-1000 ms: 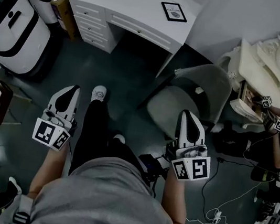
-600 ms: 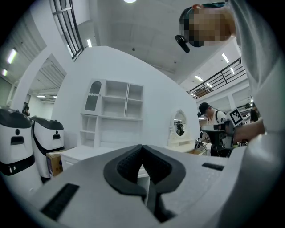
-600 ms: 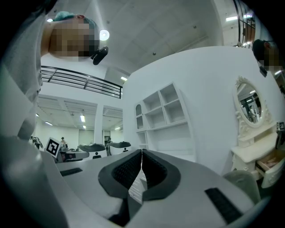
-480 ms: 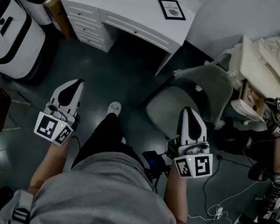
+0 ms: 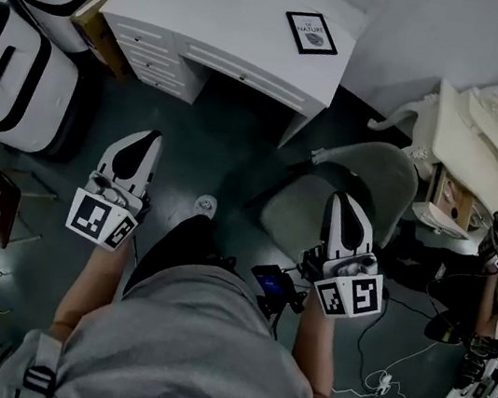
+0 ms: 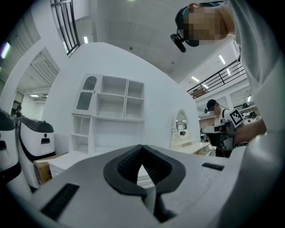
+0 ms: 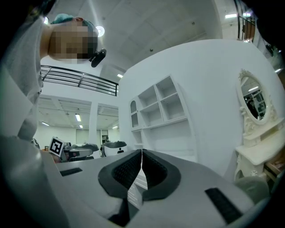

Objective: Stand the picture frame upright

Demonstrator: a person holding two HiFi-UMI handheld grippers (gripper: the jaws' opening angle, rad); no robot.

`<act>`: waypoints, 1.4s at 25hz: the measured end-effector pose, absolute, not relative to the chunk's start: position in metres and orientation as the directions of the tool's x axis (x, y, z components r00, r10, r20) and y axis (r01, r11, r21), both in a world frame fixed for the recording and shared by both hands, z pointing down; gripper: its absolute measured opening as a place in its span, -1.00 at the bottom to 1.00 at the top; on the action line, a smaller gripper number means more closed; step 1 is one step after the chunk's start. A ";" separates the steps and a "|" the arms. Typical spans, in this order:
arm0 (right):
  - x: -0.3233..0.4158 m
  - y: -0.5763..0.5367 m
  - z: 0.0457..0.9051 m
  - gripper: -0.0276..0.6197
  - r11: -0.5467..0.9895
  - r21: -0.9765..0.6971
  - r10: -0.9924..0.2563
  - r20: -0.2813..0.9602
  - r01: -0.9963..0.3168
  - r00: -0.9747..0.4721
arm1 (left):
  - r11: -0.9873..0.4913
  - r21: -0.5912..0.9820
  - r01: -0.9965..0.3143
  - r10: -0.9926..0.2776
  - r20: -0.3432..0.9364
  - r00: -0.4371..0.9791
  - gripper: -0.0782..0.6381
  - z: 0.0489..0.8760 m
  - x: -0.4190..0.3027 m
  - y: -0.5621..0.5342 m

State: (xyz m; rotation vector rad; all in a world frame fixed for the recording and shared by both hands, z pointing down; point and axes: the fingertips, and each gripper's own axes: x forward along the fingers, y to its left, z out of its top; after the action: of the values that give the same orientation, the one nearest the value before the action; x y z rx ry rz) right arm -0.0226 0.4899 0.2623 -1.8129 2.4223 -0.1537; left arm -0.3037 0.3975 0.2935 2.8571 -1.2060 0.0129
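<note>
Dark floor (image 5: pixel 228 152) fills most of the head view, w/ a white desk (image 5: pixel 215 8) at the far side and a grey chair (image 5: pixel 326 192) just near-right of it. Picture frame (image 5: pixel 312 34) lies flat, face up, on the desk's right part, close to the far-right corner, untouched. Left gripper (image 5: pixel 149 137) and right gripper (image 5: pixel 340 202) hang over the floor, well apart from the desk, pointing toward it. Each has its jaws pressed together w/ nothing btw them, per both gripper views. So prob. the approach step: no contact yet. Next move calls for reaching the desk, spreading one pair of jaws, catching a frame edge and tipping it up; the other gripper could steady it. Hard to tell: whether the frame has a rear stand (underside hidden); the print's wording is too small. Neither gripper view shows the frame, since the grippers' own bodies block most of the desk top.
</note>
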 end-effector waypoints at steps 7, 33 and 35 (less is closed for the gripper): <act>-0.029 0.426 0.263 -0.83 0.294 -0.149 -0.956 -0.036 -0.944 -0.292 | -0.704 0.029 -0.709 -0.709 0.015 0.705 -0.76 0.292 -0.303 0.336; -0.041 0.327 0.272 -0.83 0.214 -0.180 -0.976 -0.005 -0.960 -0.216 | -0.772 0.061 -0.633 -0.632 0.035 0.774 -0.76 0.309 -0.309 0.219; -0.039 0.325 0.275 -0.83 0.216 -0.184 -0.976 -0.005 -0.959 -0.219 | -0.771 0.067 -0.633 -0.632 0.040 0.774 -0.76 0.313 -0.308 0.218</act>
State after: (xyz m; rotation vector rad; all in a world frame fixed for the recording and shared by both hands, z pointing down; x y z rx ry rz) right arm -0.0393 0.3247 0.2749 -1.8831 2.3538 -0.2143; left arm -0.3079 0.2182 0.3126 2.8863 -1.0300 0.0234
